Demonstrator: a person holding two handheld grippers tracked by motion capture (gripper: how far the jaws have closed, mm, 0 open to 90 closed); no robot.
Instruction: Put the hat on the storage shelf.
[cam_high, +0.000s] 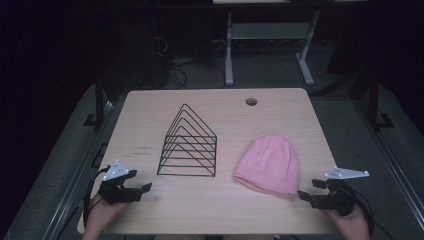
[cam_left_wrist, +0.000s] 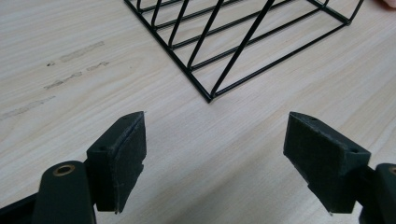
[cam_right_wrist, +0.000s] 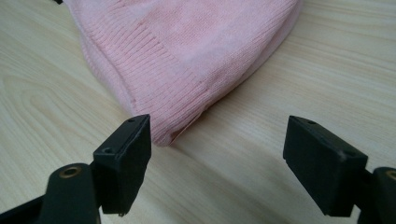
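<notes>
High view. We see a light wooden table filling the middle of the frame. A black wire rack of nested triangular frames stands upright at centre left. A pink knitted beanie lies flat at centre right, well apart from the rack, its ribbed brim towards the lower edge of the frame. The left gripper sits at lower left, held by a hand entering from the bottom edge; its jaws are spread and hold nothing. The right gripper sits at lower right, just beside the beanie's brim, in the other hand; its jaws are likewise parted and empty.

Left gripper view. We look along 2 black jaws standing wide apart over bare wood. The near corner of the rack occupies the upper centre, clear of both jaws.

Right gripper view. The 2 jaws are released, wide apart. The beanie fills the upper left; its brim corner reaches just beside the left-hand jaw, though we cannot tell whether they touch.
</notes>
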